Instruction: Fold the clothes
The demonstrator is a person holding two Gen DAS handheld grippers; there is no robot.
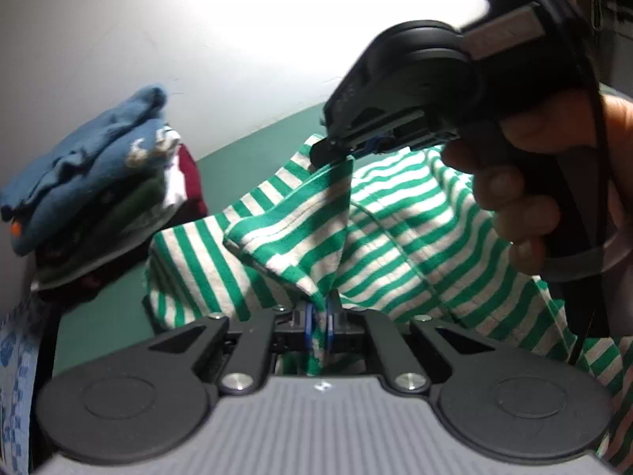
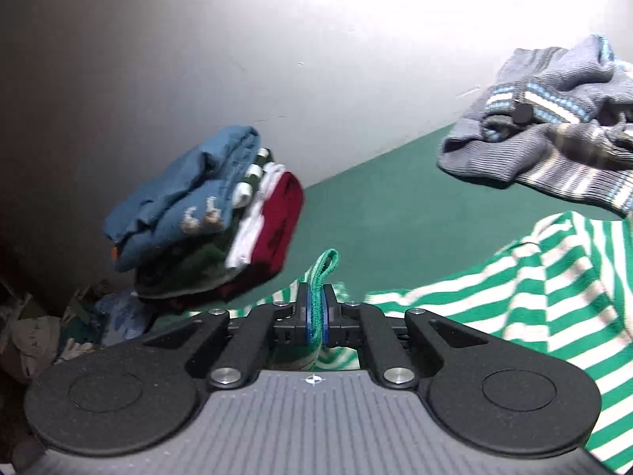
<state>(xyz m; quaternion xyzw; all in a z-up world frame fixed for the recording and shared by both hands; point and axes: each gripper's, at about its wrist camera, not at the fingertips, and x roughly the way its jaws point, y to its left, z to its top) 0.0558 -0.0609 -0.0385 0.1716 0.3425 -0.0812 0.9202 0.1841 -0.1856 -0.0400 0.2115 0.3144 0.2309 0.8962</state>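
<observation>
Surface: a dark green counter (image 2: 379, 213) set against a plain pale wall (image 2: 198, 59).
Striped garment: a green-and-white striped knit top (image 1: 395, 229) – raised off the counter between the two claws, its right part draped over the near right of the counter.
Left claw (image 1: 319, 326): jaws pinched tight on a bunched fold of the striped top.
Right claw (image 2: 315, 318): jaws clamped on a solid green edge band of the same top, a small loop of it standing up above the pads; in the left wrist view it hangs above the cloth, gripped by a hand (image 1: 554, 182).
Folded stack: a pile of folded clothes (image 2: 209, 206) – blue on top, dark red and white beneath – at the far left by the wall.
Loose knit: a crumpled grey sweater with pale blue stripes (image 2: 554, 134), far right, apart from the striped top.
</observation>
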